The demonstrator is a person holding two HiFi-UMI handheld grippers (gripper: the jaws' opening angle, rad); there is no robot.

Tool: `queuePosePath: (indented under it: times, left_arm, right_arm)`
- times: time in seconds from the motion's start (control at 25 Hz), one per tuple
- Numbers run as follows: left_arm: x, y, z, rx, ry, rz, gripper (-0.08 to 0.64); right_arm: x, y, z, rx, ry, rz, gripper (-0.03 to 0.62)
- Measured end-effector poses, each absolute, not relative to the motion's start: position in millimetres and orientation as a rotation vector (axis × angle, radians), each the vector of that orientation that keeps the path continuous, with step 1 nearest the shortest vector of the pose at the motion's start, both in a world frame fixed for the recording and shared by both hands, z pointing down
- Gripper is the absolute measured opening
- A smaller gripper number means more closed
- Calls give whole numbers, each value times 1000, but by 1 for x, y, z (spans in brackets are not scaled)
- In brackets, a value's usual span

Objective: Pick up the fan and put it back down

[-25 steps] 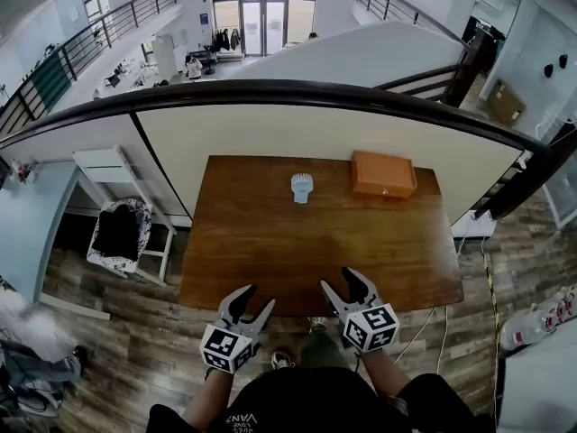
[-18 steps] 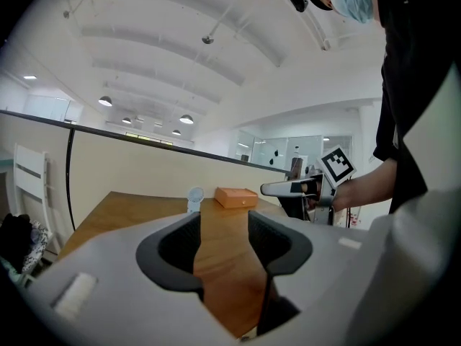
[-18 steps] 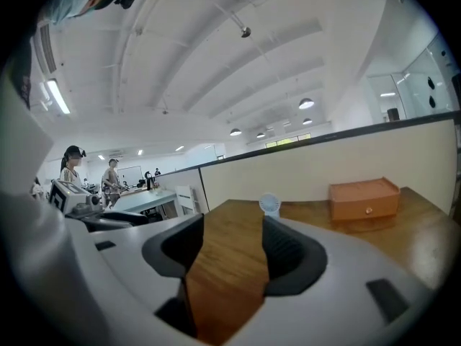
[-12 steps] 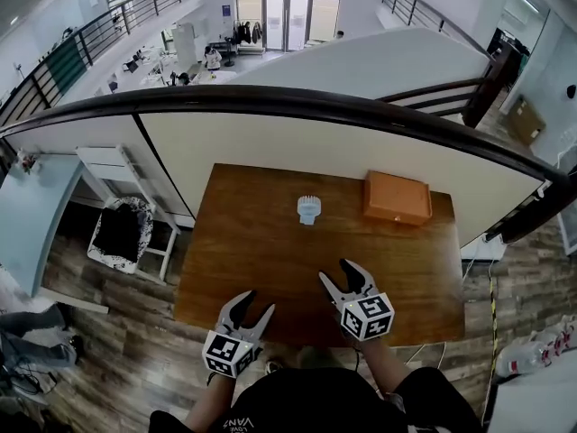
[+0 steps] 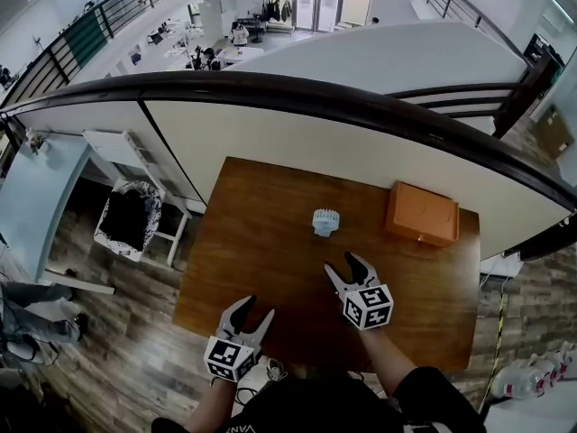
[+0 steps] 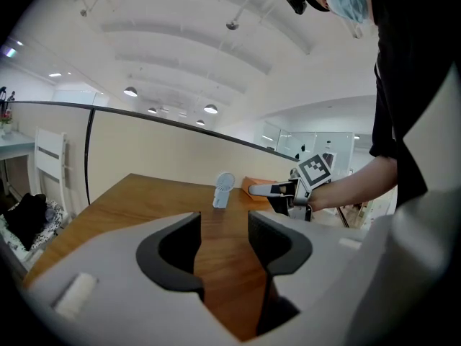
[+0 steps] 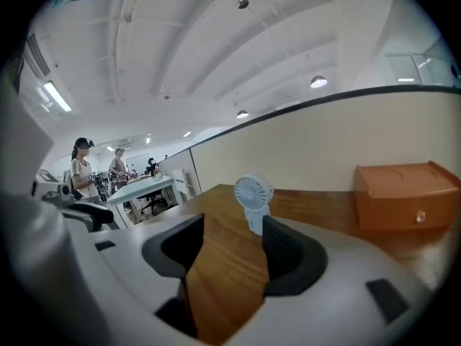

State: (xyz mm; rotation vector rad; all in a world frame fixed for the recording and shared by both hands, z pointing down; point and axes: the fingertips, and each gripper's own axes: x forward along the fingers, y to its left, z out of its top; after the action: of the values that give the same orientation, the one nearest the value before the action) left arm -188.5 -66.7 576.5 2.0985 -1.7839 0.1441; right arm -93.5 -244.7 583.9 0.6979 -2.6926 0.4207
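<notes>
A small pale-blue fan (image 5: pixel 325 221) stands upright on the brown wooden table (image 5: pixel 252 260), toward its far middle. It also shows as the fan (image 7: pixel 252 197) straight ahead of the right jaws and as the fan (image 6: pixel 223 189) farther off in the left gripper view. My right gripper (image 5: pixel 345 271) hovers over the table a short way in front of the fan, open, nothing between its jaws. My left gripper (image 5: pixel 251 308) is open and empty too, at the table's near edge, well back and left of the fan.
An orange box (image 5: pixel 422 214) sits at the table's far right corner, right of the fan. A curved dark railing on a cream wall (image 5: pixel 270 133) runs behind the table. A white chair with dark cloth (image 5: pixel 131 219) stands on the floor to the left.
Both grippers have moved forward over the table, the right one farther, closing on the fan. The head view has shifted, so table and fan sit lower and more to the right.
</notes>
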Motion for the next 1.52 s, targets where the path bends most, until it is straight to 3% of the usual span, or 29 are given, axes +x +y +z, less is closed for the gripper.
queuePosePath:
  times: [0.52,1.2,1.32,1.52]
  left_arm:
    - [-193,-102,602,2038,-1772,157,192]
    - [-186,-118,615,2044,-1725,159,192]
    - [-186,-116,615,2044,-1724,162,192]
    - [-187,-111,610,2045,-1730,166,192]
  right_arm:
    - [-137,-322,628,577,-2670,300,225]
    - [-172,-332,653,289,-2694,193,250]
    - [-171,-330,657,288,-2675,186,209]
    - [-168,-323,654,298,-2642,201,198]
